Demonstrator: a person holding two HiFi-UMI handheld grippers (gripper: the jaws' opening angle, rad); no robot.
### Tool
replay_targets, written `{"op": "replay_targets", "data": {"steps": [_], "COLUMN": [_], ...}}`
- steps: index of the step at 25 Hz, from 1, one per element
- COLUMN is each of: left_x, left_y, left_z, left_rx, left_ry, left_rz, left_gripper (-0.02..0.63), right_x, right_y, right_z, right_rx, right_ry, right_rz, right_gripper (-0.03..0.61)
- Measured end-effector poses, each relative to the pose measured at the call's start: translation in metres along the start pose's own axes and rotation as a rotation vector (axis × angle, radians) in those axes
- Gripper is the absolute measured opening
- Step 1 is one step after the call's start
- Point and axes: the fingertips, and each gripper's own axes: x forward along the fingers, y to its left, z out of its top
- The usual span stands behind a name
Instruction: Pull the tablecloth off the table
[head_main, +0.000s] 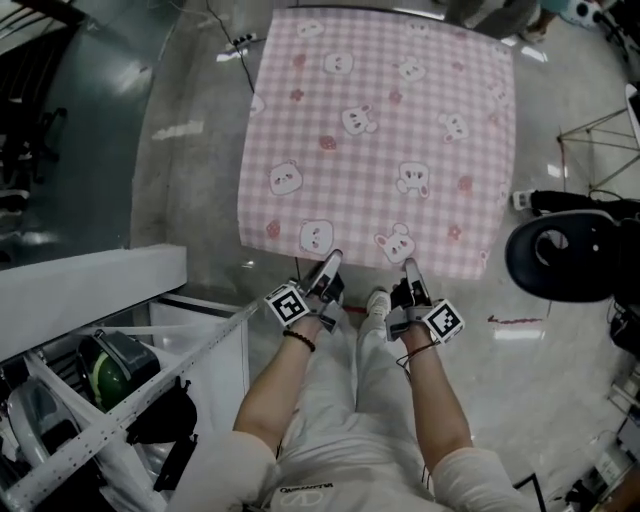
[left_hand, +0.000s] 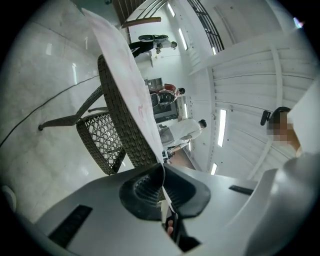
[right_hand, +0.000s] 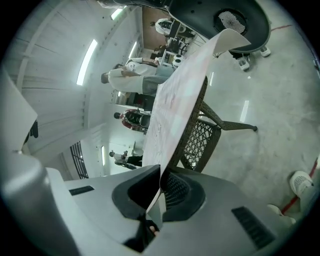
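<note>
We had left gripper and right gripper both clamped on the tablecloth hem; 1 uneven tug could slip it.

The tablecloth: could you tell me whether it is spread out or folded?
Spread out: the pink checked tablecloth lies flat over the wicker table, its near edge pinched by the left gripper and right gripper.

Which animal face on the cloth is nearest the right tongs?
The long-eared bunny on the tablecloth, beside the right tongs; the round-eared bear alongside sits by the left tongs.
</note>
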Motion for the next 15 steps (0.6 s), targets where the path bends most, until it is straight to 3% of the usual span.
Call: {"op": "replay_targets", "data": {"steps": [6, 10, 15], "left_x": [-0.0015, 0.0030, 0.0002], "left_y": [-0.0016, -0.0050, -0.0074], "left_z": [-0.0017, 0.0039, 0.0013], "left_rx": [0.004, 0.047, 0.031], "left_ry": [-0.017, -0.020, -0.020], "left_rz": [-0.013, -0.011, -0.004], "left_gripper": [0.003, 0.003, 0.003], "right_x": [-0.0011, 0.0040, 0.0013], "right_y": [0.0022, 0.0009, 0.0024], "right_z": [-0.0006, 0.0024, 0.0031], "right_rx": [-0.018, -0.024, -0.038], "right_ry": [0.034, 0.058, 0.070], "right_rz": [0.018, 0.019, -0.002], "right_gripper": [0.011, 0.011, 0.011]}}
